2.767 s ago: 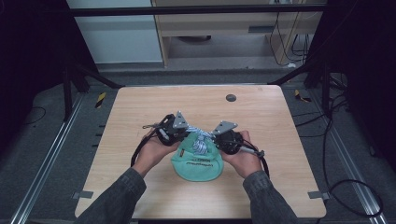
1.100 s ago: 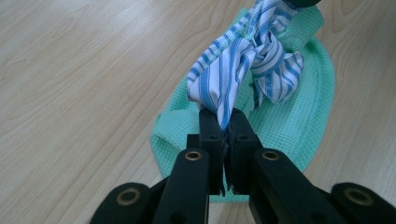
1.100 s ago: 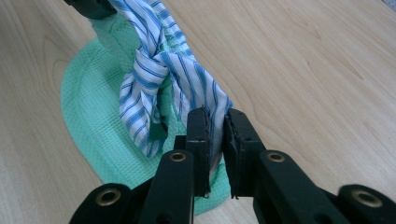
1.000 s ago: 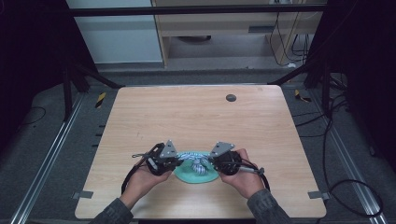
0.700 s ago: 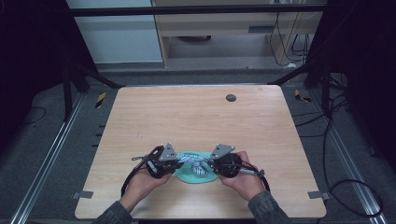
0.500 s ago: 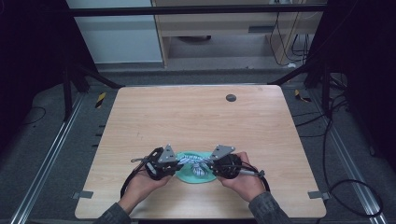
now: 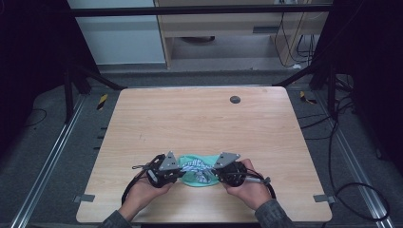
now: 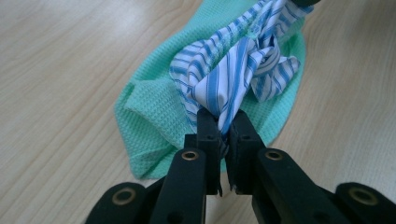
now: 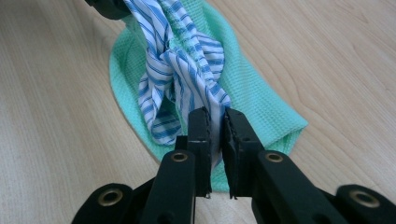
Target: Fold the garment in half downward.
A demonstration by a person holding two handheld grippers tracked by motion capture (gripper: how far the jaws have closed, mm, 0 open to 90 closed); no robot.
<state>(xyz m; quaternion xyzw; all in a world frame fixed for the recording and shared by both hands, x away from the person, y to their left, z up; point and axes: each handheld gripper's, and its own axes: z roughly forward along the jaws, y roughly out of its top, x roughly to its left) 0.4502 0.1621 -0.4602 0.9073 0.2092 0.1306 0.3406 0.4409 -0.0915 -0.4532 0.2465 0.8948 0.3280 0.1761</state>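
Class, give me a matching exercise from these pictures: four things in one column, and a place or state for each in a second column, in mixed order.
Things:
1. blue-and-white striped cloth
2. mint-green waffle-weave cloth
3. small dark round disc
4. light wooden table

Places or states:
A. lies flat beneath the striped fabric
B. far side of the tabletop, alone
C. pinched at both ends by black jaws
D. bears everything

Pairs: 1-C, 2-A, 3-B, 4-D

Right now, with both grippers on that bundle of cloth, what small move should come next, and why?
Probably draw the two hands slightly apart. The left gripper and right gripper are each shut on an end of the striped cloth, which lies bunched and twisted over the green cloth near the table edge; gentle tension should spread it.
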